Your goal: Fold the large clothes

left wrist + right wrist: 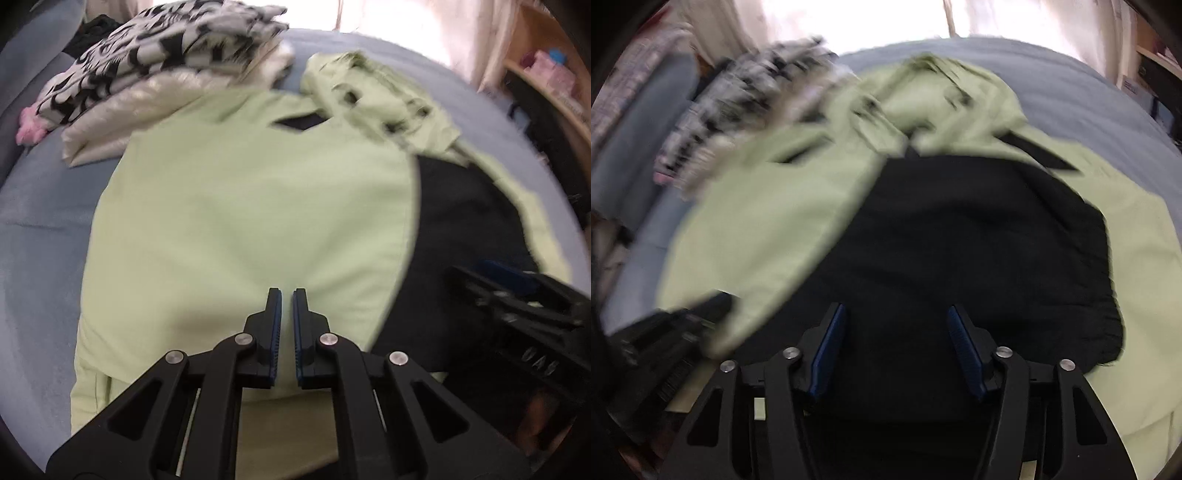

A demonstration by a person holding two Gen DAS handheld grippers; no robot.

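Pale green jacket (240, 221) lies spread on the blue bed (37, 240), black lining (960, 240) showing. Left hand-held gripper (287, 295) hangs above it, pressed together, empty. Right hand-held gripper (895, 314) stands spread over the lining, holding nothing.

A jacket (240, 206) lies spread on the bed (40, 221), its lining (953, 251) exposed on the right and its hood (376, 92) bunched at the far end. A stack of folded clothes (155, 70) sits at the far left, touching the jacket's edge. Shelves (554, 81) stand to the right of the bed.
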